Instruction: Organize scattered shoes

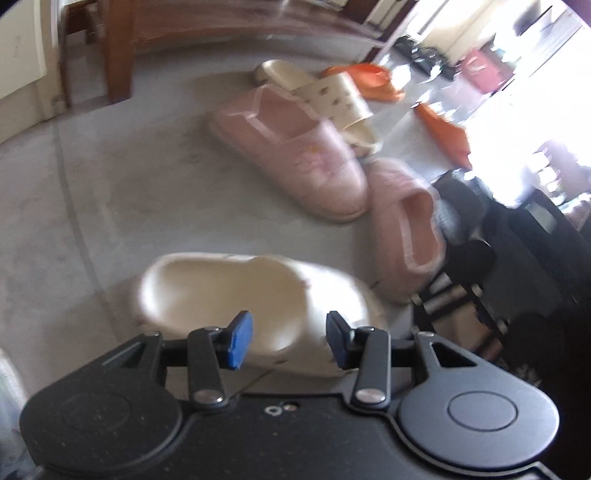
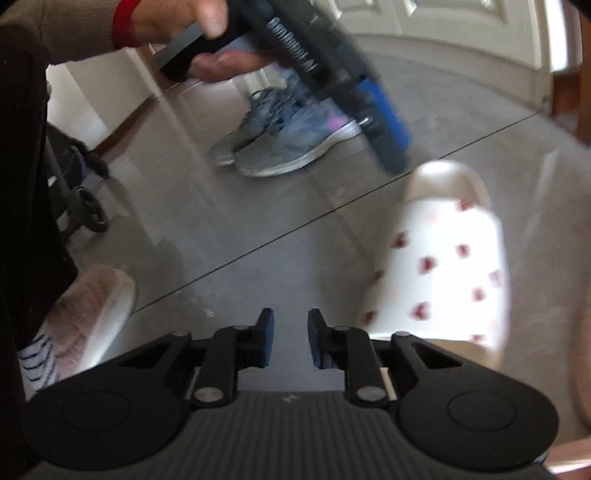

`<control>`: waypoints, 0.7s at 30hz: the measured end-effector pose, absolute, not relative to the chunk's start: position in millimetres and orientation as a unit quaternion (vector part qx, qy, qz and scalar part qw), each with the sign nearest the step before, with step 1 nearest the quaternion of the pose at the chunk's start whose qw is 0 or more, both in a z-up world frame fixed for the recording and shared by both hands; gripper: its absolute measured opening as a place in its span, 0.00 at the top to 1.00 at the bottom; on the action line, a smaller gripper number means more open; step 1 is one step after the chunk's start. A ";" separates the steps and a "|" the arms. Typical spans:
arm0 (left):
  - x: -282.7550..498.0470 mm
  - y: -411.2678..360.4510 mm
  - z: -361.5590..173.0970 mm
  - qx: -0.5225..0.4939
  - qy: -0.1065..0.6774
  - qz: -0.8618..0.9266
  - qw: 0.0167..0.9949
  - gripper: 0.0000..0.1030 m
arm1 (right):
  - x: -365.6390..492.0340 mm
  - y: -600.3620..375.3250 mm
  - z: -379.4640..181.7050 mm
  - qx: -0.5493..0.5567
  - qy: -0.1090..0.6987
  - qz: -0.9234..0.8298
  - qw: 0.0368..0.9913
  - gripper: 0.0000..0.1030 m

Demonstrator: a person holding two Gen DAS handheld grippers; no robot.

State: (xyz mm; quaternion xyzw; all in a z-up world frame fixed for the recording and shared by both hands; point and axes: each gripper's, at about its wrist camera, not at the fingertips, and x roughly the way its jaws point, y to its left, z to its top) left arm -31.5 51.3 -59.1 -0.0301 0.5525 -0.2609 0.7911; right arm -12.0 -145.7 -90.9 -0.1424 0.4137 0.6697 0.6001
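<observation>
Both tongs hang over the grey floor (image 2: 258,236) with nothing between their pads.

Left tongs (image 1: 289,339) stand half apart above a cream slipper (image 1: 236,291) lying on the floor, their blue pads (image 1: 238,341) clear of it; behind lie a pink slipper (image 1: 295,158), a second cream slipper (image 1: 325,99) leaning on it, another pink one (image 1: 404,225) to its right, and orange shoes (image 1: 369,79). Right tongs (image 2: 291,338) are narrowed to a small gap over bare floor, just left of a white slipper with red marks (image 2: 447,254). A hand (image 2: 177,22) holds the left tongs above a pair of grey sneakers (image 2: 280,140).
</observation>
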 end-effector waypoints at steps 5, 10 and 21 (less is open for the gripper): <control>-26.1 32.7 -60.4 0.018 0.553 -0.273 0.787 0.55 | 0.1 -165.5 -83.4 -0.224 0.369 0.599 0.675 0.77; -35.2 27.8 -64.0 0.040 0.561 -0.270 0.782 0.54 | -0.5 -157.0 -95.1 -0.326 0.305 0.581 0.680 0.75; -42.9 38.0 -65.1 0.056 0.562 -0.246 0.788 0.53 | -28.0 -124.8 -125.8 -0.454 0.177 0.597 0.637 0.74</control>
